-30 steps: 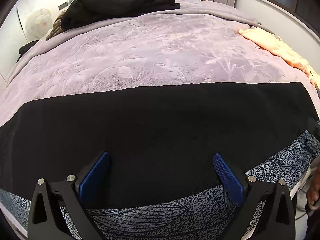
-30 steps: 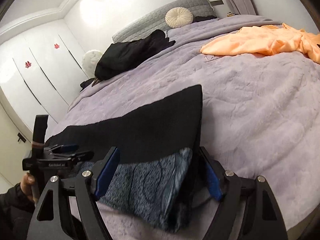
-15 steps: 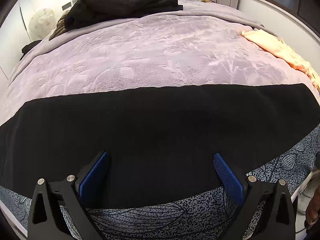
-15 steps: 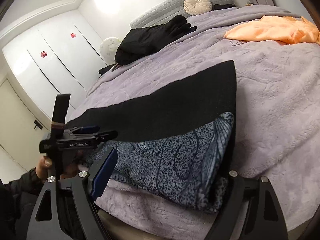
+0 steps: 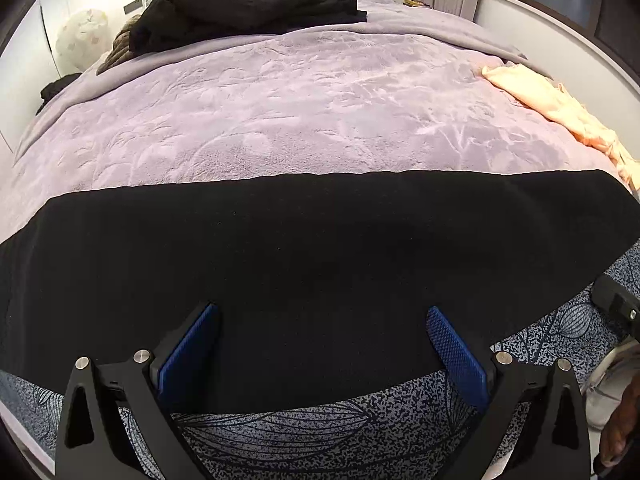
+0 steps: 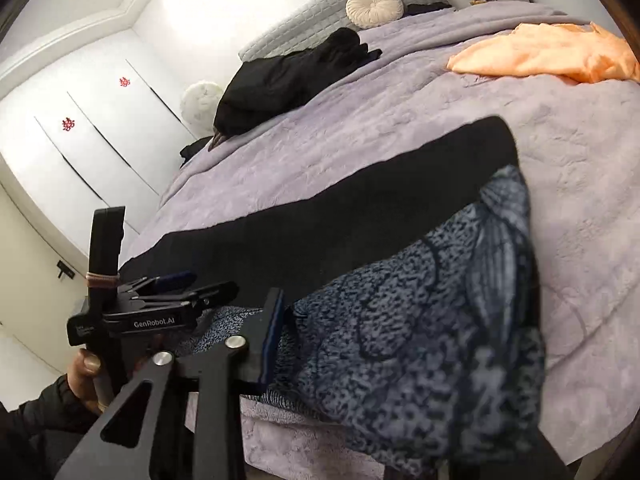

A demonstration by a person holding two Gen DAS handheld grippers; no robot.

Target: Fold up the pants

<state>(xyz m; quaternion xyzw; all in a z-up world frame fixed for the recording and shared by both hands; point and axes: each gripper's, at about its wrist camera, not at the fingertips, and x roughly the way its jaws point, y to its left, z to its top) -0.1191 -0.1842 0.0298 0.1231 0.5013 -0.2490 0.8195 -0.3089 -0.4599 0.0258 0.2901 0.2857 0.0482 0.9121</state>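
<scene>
The pants [image 5: 320,252] lie across the near edge of the bed, black on the far part and blue-grey leaf print [image 5: 280,436] along the near edge. My left gripper [image 5: 322,344] is open just above the near edge, empty. In the right wrist view the pants [image 6: 340,232] stretch leftward, and their printed end [image 6: 432,320] is lifted close to the camera and hides my right finger. My right gripper [image 6: 400,360] has its left finger [image 6: 272,336] against the cloth; the grip cannot be made out. The left gripper [image 6: 160,304] shows there at the left.
The bed has a lilac plush cover [image 5: 320,112]. A heap of black clothes [image 5: 248,4] lies near the headboard with a round cream cushion [image 6: 374,6]. An orange garment [image 6: 548,54] lies at the right side. White wardrobe doors [image 6: 80,140] stand left of the bed.
The right gripper has moved in on the printed end of the pants, which now rises up and fills the space between its fingers. The left gripper has barely moved.
</scene>
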